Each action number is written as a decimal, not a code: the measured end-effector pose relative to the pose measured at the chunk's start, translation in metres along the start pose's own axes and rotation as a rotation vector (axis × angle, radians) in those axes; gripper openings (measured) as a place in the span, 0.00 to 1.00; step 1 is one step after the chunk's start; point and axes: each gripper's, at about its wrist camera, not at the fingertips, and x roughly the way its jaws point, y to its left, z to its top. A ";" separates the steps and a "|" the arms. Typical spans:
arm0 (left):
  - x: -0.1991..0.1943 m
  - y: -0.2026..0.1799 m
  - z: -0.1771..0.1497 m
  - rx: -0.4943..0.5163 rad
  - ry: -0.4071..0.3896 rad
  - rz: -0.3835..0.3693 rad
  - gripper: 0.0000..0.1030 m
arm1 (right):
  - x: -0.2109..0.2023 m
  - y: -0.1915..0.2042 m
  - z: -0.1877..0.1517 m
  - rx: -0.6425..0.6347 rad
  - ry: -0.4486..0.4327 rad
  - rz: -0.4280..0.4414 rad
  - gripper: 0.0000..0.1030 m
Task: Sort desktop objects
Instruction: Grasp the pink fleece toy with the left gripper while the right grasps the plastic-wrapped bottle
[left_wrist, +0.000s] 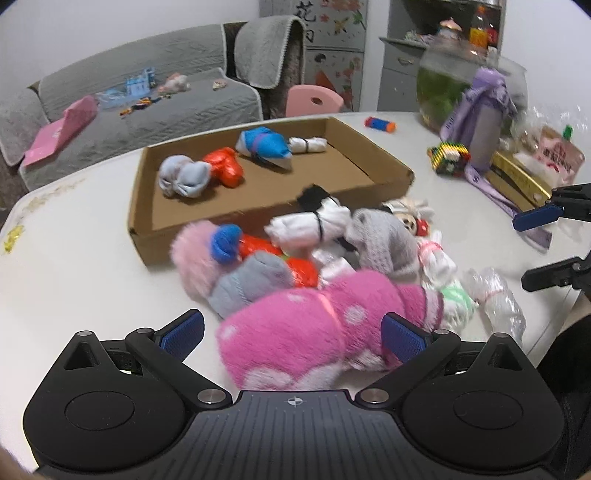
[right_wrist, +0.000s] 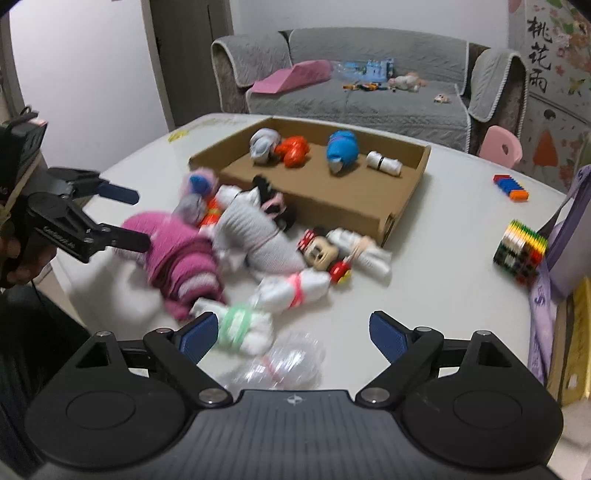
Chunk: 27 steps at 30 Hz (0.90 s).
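Observation:
A pile of rolled sock bundles lies on the white table in front of a cardboard tray (left_wrist: 373, 136) that holds several bundles. My left gripper (left_wrist: 293, 338) is open, its jaws on either side of a fuzzy pink dotted bundle (left_wrist: 314, 325); whether they touch it I cannot tell. It also shows in the right wrist view (right_wrist: 127, 218), at the pink bundle (right_wrist: 181, 262). My right gripper (right_wrist: 291, 334) is open and empty above a clear plastic bundle (right_wrist: 284, 360) and beside a green-banded white one (right_wrist: 240, 326). It also shows in the left wrist view (left_wrist: 543, 247).
A Minnie doll (right_wrist: 321, 253), grey sock (right_wrist: 251, 225) and white bundles lie in the pile. A colourful cube (right_wrist: 521, 245), a purple bag (left_wrist: 487, 122), a fish bowl (left_wrist: 447, 81) and boxes stand at the right. A striped toy (right_wrist: 511, 187) lies beyond the tray (right_wrist: 406, 206).

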 end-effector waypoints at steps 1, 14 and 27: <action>0.001 -0.003 -0.001 0.002 0.001 -0.003 1.00 | 0.001 0.004 -0.002 -0.004 0.000 -0.001 0.85; 0.002 -0.025 -0.006 0.079 -0.051 0.077 1.00 | 0.010 0.029 -0.039 -0.032 0.032 -0.019 0.85; 0.012 -0.030 -0.013 0.103 -0.060 0.072 1.00 | 0.018 0.034 -0.047 -0.026 0.062 -0.053 0.86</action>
